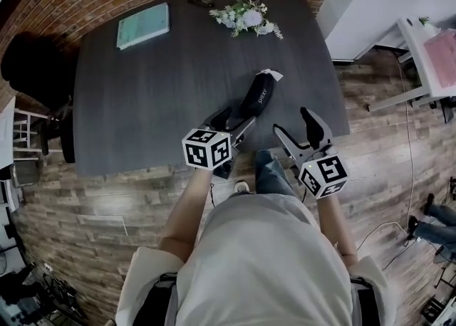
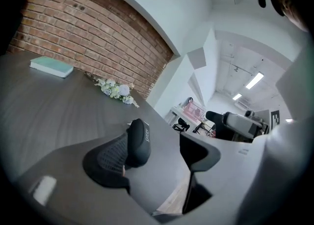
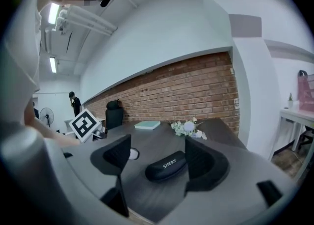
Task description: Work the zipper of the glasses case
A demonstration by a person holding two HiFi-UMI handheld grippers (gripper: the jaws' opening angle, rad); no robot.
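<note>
The left gripper (image 2: 159,151) holds its jaws spread. The near end of the glasses case (image 2: 139,142) sits in the gap, tight beside the left-hand jaw, though whether it touches I cannot tell. From there the case runs nearly straight ahead across the dark table (image 1: 142,104), its long axis close to the gripper's own line.

The right gripper (image 3: 158,151) is likewise spread, with nothing in it, and hangs further back, off the table's near edge. For this gripper the case lies ahead and lengthwise across the gap, its lettering facing the gripper.

The left gripper is the nearer and looks placed to pin the case's end. That would leave the right to reach forward for the zipper pull, which no view shows clearly.

Far beyond the case lie a sprig of flowers (image 1: 246,16) and a teal book (image 1: 142,25).
</note>
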